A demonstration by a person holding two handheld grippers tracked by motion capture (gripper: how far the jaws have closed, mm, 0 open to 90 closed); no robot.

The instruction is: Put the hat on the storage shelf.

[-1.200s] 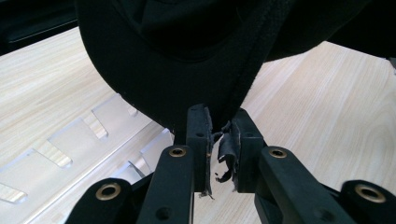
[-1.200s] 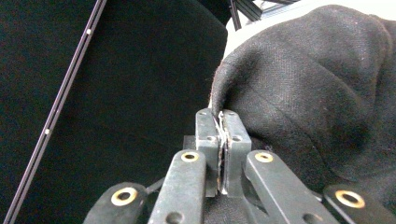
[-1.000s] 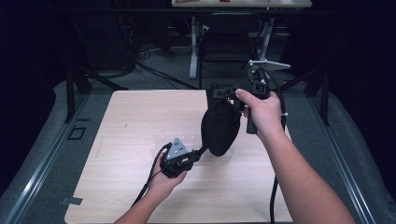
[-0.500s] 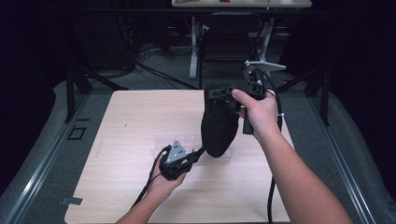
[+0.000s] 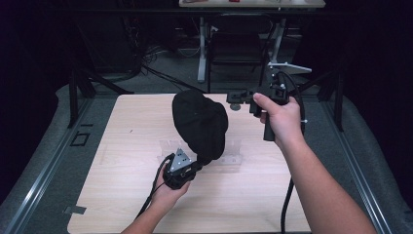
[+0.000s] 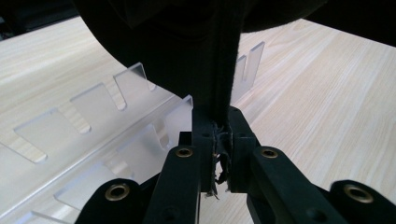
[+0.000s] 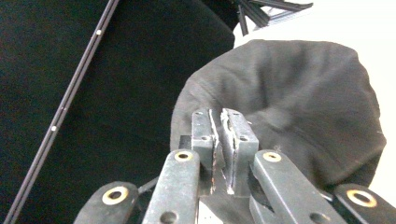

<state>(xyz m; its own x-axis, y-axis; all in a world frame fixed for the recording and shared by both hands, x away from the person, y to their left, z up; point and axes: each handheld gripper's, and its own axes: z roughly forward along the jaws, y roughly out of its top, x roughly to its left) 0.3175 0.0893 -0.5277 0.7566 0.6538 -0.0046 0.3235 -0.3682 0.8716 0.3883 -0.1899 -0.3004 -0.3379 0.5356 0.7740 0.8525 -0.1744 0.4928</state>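
My left gripper (image 6: 218,140) is pinched on the edge of the black cap (image 6: 187,51); in the left gripper view the fabric hem runs straight down between the jaws, with frayed threads showing at the pinch. The cap hangs above the clear acrylic slotted rack (image 6: 107,126), which lies flat on the wooden surface (image 6: 327,93) just beyond my jaws.

In the high view the left gripper (image 5: 181,168) sits low over the near middle of the surface (image 5: 122,195), and the cap (image 5: 200,124) balloons up and away from it, crown side facing the camera. The rack (image 5: 229,156) lies partly under the cap.

My right gripper (image 7: 224,140) has its jaws pressed together with nothing between them; the cap (image 7: 299,98) lies beyond its tips, apart from them. In the high view the right gripper (image 5: 238,97) is raised to the right of the cap, pointing at it.

Judgement on the step: the cap looks to be supported from one point only, so it sags. To do this well I should keep the left pinch firm and steady, spread the right jaws before approaching, and take the rim opposite my left hold, not the soft crown. Risk: a shallow bite on the hem could slip; the rack could get dragged if the cap brushes it.
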